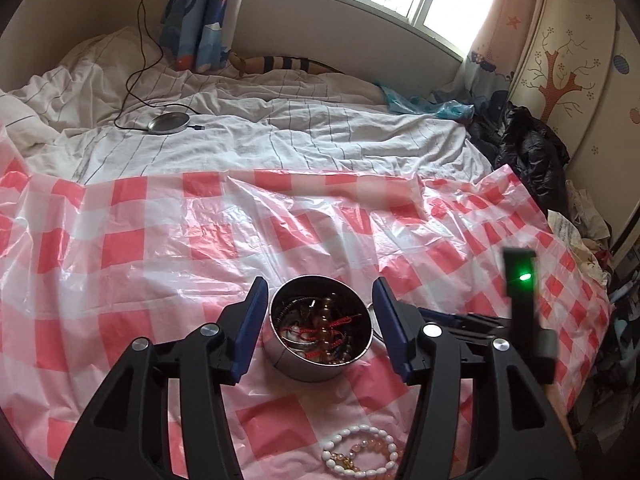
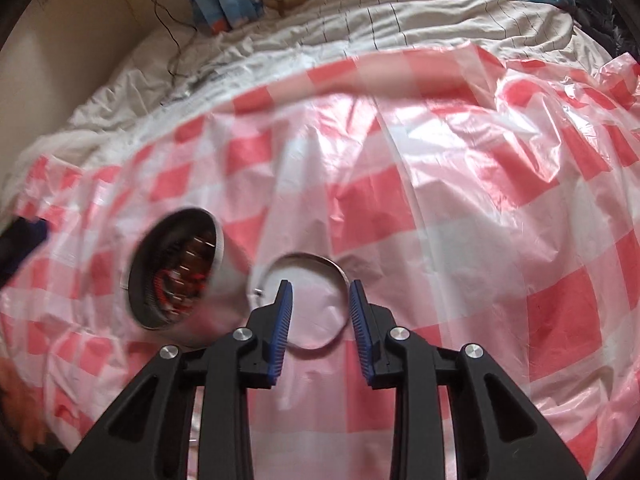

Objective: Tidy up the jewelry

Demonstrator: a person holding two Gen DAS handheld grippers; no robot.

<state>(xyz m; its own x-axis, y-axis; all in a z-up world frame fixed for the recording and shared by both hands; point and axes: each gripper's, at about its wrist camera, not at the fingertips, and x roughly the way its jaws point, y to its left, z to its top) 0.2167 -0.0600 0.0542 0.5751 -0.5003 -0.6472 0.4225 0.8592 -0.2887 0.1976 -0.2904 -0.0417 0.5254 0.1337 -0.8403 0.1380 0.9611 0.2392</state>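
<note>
Between the half-open jaws of the left gripper (image 1: 320,328), untouched, a steel tin (image 1: 320,336) of tangled bracelets is being straddled. Beyond the right gripper (image 2: 320,308), narrowly parted and empty, a thin metal bangle (image 2: 304,304) is being approached: stiff, light, likely slippery; best pinched across its band.

Red-and-white checked plastic sheet (image 1: 168,240) over a white bedsheet (image 1: 280,136) with thin dark stripes. Silver metal tin (image 1: 320,330) holding red cord and brown beads. Silver bangle (image 2: 304,304). White bead bracelet (image 1: 360,456). Black grippers, left (image 1: 320,320) and right (image 2: 320,312), with blue pads. Blue cartoon-print curtain (image 1: 200,12).
</note>
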